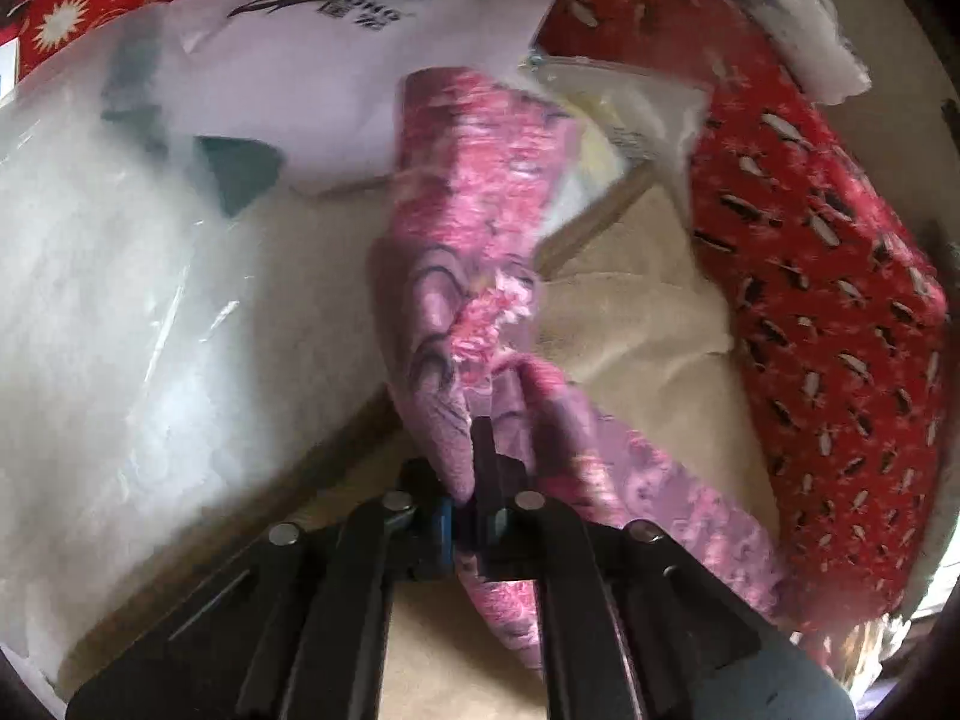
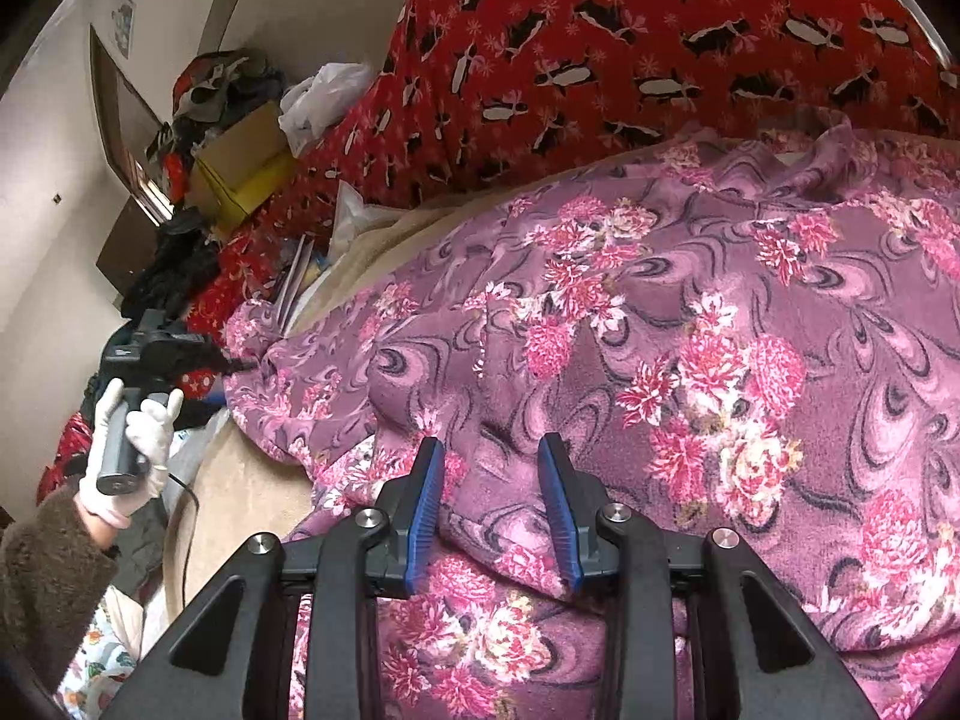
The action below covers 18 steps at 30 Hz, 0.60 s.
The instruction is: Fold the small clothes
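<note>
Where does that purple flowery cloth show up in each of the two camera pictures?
Left wrist view: the purple flowery cloth runs up the middle, its lower end pinched in the left tongs.
Right wrist view: it fills the centre and right, spread wide, bunched between the pads of the right tongs.
Shared landmark: the red patterned blanket, lying beyond the cloth in both.

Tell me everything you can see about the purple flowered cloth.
The purple flowered cloth looks like soft fleece, mauve with dark swirls and pink-and-cream blossoms. It lies rumpled across a beige blanket, beside red patterned fabric. One edge is bunched up and pinched in the shut left hand-held gripper, rising from it in a twisted strip. The right hand-held gripper sits over a fold with its blue pads apart; whether they press it is unclear.
</note>
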Motion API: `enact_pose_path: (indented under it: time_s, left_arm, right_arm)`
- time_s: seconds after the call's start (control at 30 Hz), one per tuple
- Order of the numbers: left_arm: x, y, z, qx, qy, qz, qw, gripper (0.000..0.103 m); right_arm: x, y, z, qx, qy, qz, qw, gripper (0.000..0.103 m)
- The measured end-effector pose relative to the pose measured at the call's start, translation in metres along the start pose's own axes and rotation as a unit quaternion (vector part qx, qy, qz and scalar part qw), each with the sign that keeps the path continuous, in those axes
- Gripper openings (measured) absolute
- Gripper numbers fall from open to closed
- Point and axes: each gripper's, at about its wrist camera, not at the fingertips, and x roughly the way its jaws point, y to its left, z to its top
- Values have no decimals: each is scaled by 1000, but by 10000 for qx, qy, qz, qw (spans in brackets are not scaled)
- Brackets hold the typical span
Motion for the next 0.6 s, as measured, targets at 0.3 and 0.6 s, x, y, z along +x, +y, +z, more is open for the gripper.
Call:
enact_pose_path:
  time_s: [0.3,0.6]
  left_arm:
    - [-75,-78,-40,1023,-500,-544,9920,3]
    - [-95,-187,-123,2005,-298,-899,9751,3]
  right_arm:
    - [-1,3,12,104,342,-17,9994,37]
    - [-66,-30,17,-149,164,-1078,9939,38]
